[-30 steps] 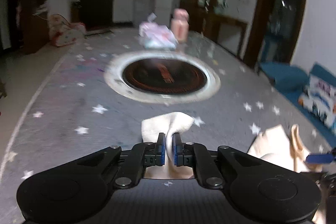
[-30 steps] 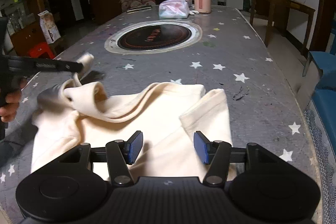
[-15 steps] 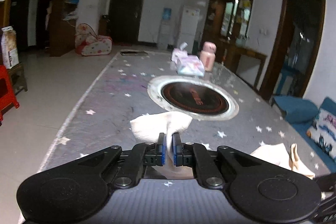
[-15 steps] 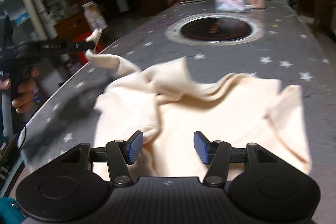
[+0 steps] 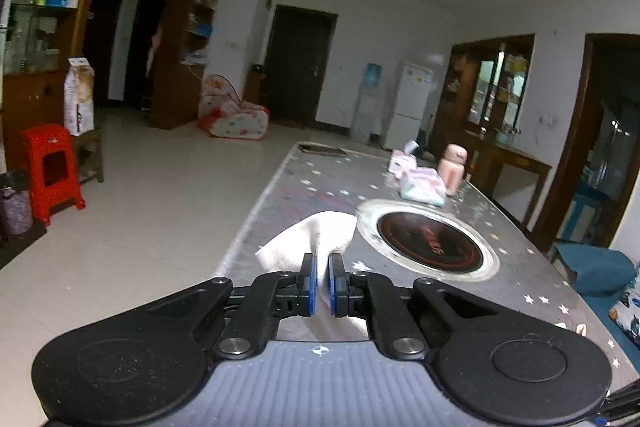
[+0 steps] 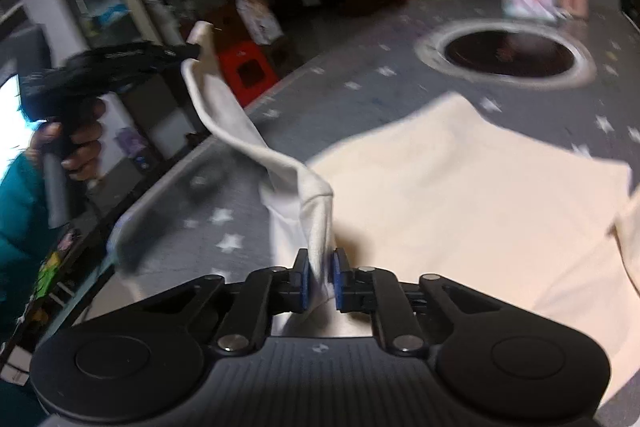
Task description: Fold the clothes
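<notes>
A cream sweatshirt [image 6: 460,187] lies on the grey star-patterned table [image 6: 360,95]. My left gripper [image 5: 322,279] is shut on the cuff of its sleeve [image 5: 312,239], held up above the table's left edge. In the right wrist view the left gripper [image 6: 192,51] shows at upper left with the sleeve [image 6: 228,123] stretched from it down to my right gripper [image 6: 319,275], which is shut on the sleeve near the shoulder.
A round dark burner [image 5: 430,239] is set in the table's middle. A tissue pack [image 5: 420,183] and a pink bottle [image 5: 452,167] stand beyond it. A red stool [image 5: 52,167] stands on the floor to the left. A blue sofa [image 5: 596,267] is at right.
My left gripper lifted the sleeve cuff up and out to the left. My right gripper went from open above the garment to shut on the sleeve.
</notes>
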